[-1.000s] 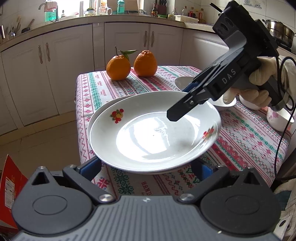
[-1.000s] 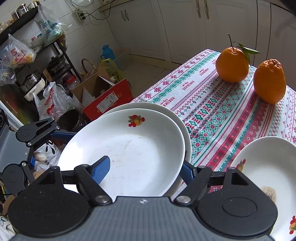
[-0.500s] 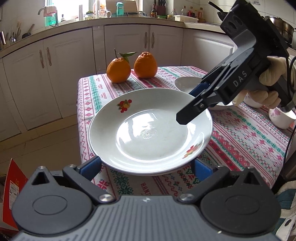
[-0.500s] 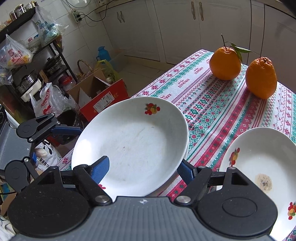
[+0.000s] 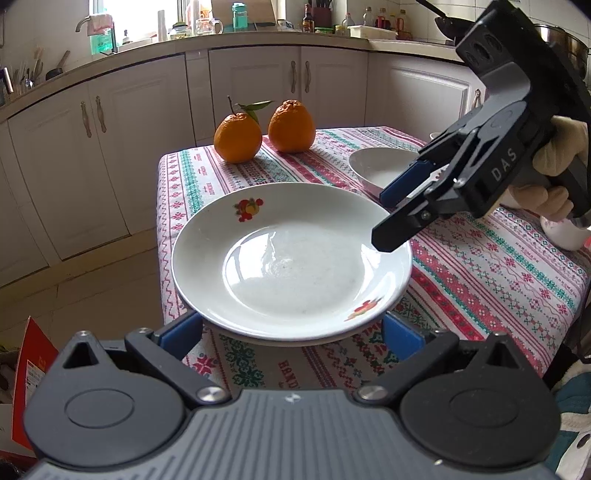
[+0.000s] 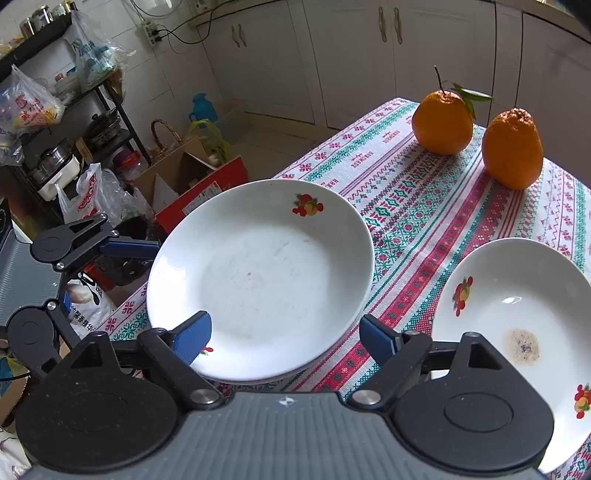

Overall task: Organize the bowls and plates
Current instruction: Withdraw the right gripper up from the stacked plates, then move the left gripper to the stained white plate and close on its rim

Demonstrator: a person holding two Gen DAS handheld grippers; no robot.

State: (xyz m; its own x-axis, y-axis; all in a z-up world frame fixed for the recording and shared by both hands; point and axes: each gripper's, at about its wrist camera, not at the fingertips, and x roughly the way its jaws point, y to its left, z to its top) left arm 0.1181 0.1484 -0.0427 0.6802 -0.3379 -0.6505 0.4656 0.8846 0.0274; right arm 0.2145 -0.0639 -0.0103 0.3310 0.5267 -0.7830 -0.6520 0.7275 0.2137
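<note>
Holding nothing, top plate: is lying empty on another plate.
Second dish: is carrying a brown stain.
Right gripper: is tilting down, jaws spread, just opened, plate rim between them.
Left gripper: spread, is straddling the near rim.

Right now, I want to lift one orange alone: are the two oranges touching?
Apart. The right wrist view shows a strip of tablecloth between the left orange and the right orange.

A home kitchen: white cabinets, cluttered countertop, tablecloth-covered table.
</note>
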